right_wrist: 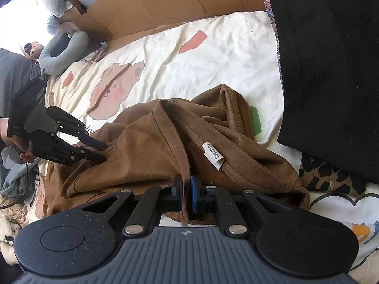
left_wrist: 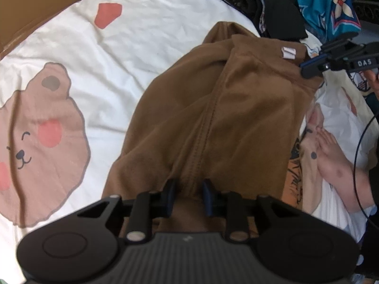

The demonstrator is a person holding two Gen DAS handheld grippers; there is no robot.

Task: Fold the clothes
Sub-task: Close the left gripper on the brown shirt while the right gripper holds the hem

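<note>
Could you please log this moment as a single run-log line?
stage: gripping | item: crumpled brown suede-like garment on bear-print sheet | left gripper: pinching a garment fold | right gripper: shut on garment edge

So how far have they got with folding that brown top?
Barely started. The brown top lies crumpled on the bear-print sheet, with no neat fold showing. In hand: the right gripper pinches its edge near the label, and the left gripper has a bunch of fabric at the seam. All the folding remains.

Both wrist views steeply downward, close above the shared brown garment (left_wrist: 213, 118); opposite ends
</note>
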